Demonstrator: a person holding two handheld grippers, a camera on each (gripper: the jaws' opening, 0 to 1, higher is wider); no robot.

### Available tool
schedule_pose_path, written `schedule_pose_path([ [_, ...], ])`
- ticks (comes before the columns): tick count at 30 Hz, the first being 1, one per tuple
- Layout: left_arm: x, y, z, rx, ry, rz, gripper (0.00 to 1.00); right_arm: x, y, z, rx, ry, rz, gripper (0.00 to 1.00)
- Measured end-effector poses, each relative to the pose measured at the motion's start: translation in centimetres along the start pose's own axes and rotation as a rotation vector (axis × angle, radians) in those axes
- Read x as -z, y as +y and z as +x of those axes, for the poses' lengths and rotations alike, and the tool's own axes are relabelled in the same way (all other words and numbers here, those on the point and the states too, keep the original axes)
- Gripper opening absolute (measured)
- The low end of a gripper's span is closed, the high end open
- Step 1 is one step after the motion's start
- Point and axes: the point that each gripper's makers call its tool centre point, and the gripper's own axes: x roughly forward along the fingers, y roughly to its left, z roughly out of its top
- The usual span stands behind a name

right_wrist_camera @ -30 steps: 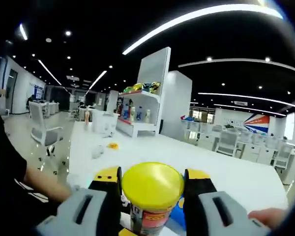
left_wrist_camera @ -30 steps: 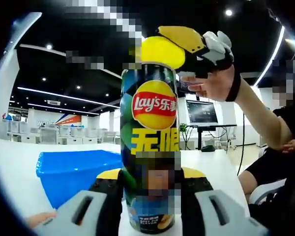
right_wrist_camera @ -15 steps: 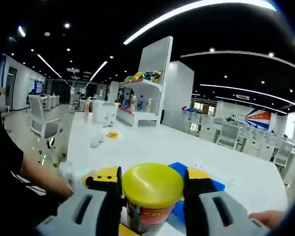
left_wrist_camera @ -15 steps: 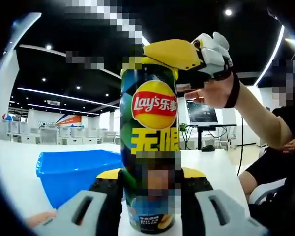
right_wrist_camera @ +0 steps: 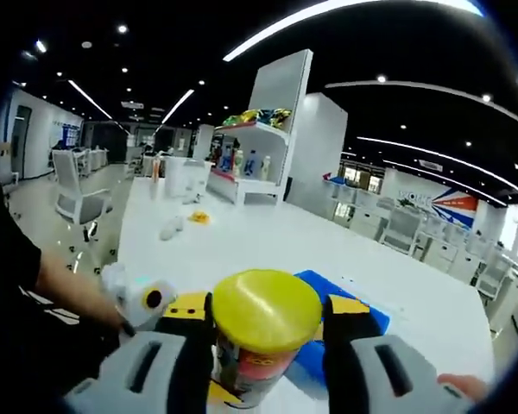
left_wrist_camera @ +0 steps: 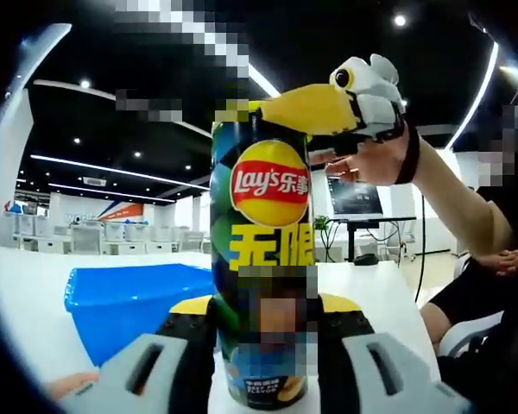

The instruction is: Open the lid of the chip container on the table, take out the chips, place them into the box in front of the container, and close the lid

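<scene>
Lay's tall dark-green cardboard chip can (left_wrist_camera: 261, 259) stands upright on a long white desk (right_wrist_camera: 268, 250) in a bright open-plan office with black ceilings, strip lights, a white shelf unit (right_wrist_camera: 255, 155) carrying snack bags and bottles, and rows of white chairs. Behind the can on the desk sits a shallow blue plastic box (left_wrist_camera: 129, 302). In the left gripper view, the left tool (left_wrist_camera: 261, 345) is clenched around the can's lower body, one black-and-yellow jaw pressed on each side. At the can's top, the right tool (left_wrist_camera: 324, 108) comes in from the right, its yellow jaw laid across the rim, held by a person's hand (left_wrist_camera: 371, 159) with the forearm sloping down to the right. In the right gripper view, that tool (right_wrist_camera: 268, 328) grasps the round yellow plastic lid (right_wrist_camera: 266, 309) between its jaws, the lid tilted slightly on the can, with the blue box just beyond.
</scene>
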Motion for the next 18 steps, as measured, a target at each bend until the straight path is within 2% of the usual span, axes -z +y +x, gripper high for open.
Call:
schedule_pose_path([
  [2, 0.0, 0.0, 0.0, 0.0, 0.0, 0.0, 0.45, -0.3, 0.1, -0.2, -0.019, -0.022, 0.012, 0.52],
  [3, 0.0, 0.0, 0.0, 0.0, 0.0, 0.0, 0.45, -0.6, 0.5, -0.4, -0.042, -0.039, 0.064, 0.53],
  [5, 0.0, 0.0, 0.0, 0.0, 0.0, 0.001, 0.45, -1.2, 0.6, -0.8, -0.066, -0.062, 0.1, 0.54],
  [7, 0.0, 0.0, 0.0, 0.0, 0.0, 0.001, 0.45, -3.2, -0.2, -1.5, -0.046, -0.147, 0.123, 0.51],
  [8, 0.0, 0.0, 0.0, 0.0, 0.0, 0.001, 0.45, -4.7, -0.9, -2.0, -0.016, -0.22, 0.13, 0.43],
  [10, 0.0, 0.0, 0.0, 0.0, 0.0, 0.001, 0.45, -6.3, -1.6, -2.6, 0.037, -0.307, 0.147, 0.17],
  [11, 0.0, 0.0, 0.0, 0.0, 0.0, 0.001, 0.45, -6.5, -1.6, -2.6, 0.049, -0.321, 0.152, 0.04],
  [12, 0.0, 0.0, 0.0, 0.0, 0.0, 0.0, 0.45, -6.3, -1.2, -2.3, 0.05, -0.321, 0.145, 0.02],
  [15, 0.0, 0.0, 0.0, 0.0, 0.0, 0.0, 0.45, -5.2, -0.6, -1.0, 0.047, -0.306, 0.128, 0.02],
  [18, 0.0, 0.0, 0.0, 0.0, 0.0, 0.0, 0.45, -3.6, -0.4, 0.4, 0.045, -0.26, 0.13, 0.01],
])
